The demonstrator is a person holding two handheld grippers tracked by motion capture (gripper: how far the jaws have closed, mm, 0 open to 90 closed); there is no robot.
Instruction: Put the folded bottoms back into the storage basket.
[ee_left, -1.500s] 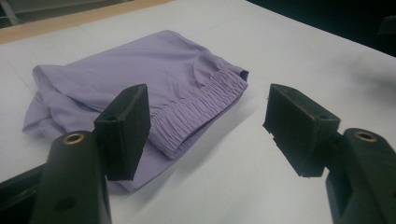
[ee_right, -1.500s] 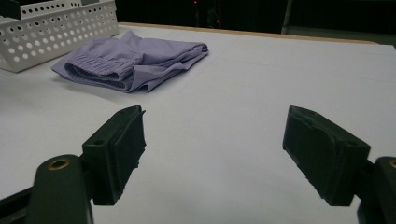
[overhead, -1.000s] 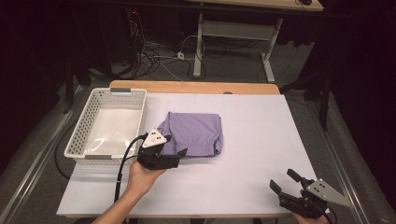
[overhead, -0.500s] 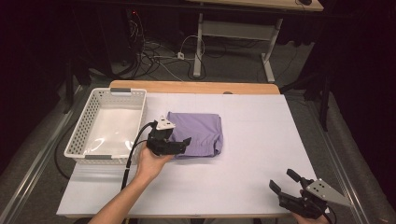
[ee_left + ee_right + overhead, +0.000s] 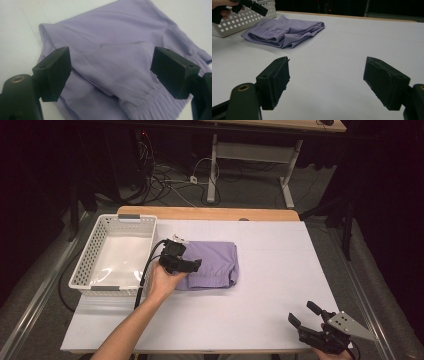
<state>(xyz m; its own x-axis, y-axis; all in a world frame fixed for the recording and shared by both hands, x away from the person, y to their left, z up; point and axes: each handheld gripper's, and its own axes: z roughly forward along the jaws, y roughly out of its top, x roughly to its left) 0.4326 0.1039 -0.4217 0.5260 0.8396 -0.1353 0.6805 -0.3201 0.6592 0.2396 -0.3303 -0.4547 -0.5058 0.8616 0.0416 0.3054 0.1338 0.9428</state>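
White perforated basket (image 5: 95, 265) sat at left of frame on the white table (image 5: 280, 285), empty. Cables (image 5: 170, 175) tangled on the grey floor at top, beside white desk legs (image 5: 214, 165).

Lilac cloth (image 5: 212, 265), white perforated basket (image 5: 85, 265)

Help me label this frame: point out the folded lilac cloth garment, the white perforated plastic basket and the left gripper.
Folded lilac cloth garment (image 5: 217, 262), high view, middle of its top layer.
White perforated plastic basket (image 5: 84, 265), high view, its left wall.
Left gripper (image 5: 196, 266), high view, midway between its open jaw tips above the garment's left edge.
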